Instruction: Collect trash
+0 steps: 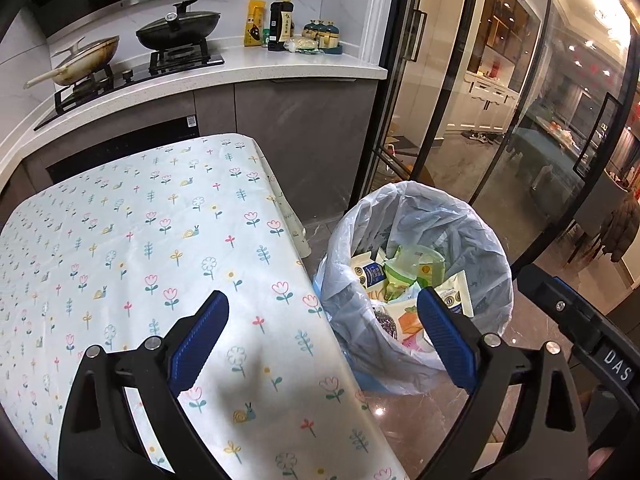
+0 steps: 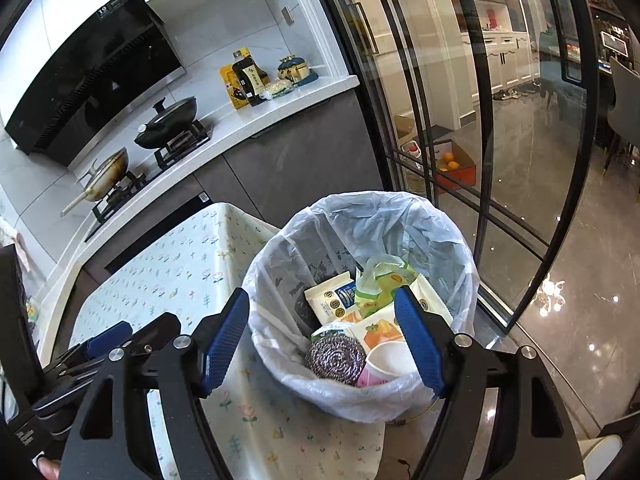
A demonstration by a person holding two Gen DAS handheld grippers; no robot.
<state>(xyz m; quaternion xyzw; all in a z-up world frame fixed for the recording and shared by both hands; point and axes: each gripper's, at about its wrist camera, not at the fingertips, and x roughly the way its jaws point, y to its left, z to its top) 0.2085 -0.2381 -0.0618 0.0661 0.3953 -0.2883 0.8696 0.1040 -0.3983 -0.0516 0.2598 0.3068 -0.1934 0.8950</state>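
Observation:
A trash bin lined with a pale plastic bag (image 1: pixel 472 216) (image 2: pixel 280 264) stands on the floor just right of the table. Inside lie snack wrappers (image 1: pixel 404 276) (image 2: pixel 332 300), a steel scouring pad (image 2: pixel 335 358) and a pink paper cup (image 2: pixel 384 364). My left gripper (image 1: pixel 323 332) is open and empty, above the table's right edge beside the bin. My right gripper (image 2: pixel 322 336) is open and empty, right above the bin's mouth. The left gripper also shows at the left of the right wrist view (image 2: pixel 108 338).
The table wears a floral cloth (image 1: pixel 140 248) (image 2: pixel 176 276). Behind it a counter holds a stove with two pans (image 1: pixel 132 48) and bottles (image 1: pixel 280 20). Glass sliding doors (image 1: pixel 500 100) (image 2: pixel 500 140) stand to the right of the bin.

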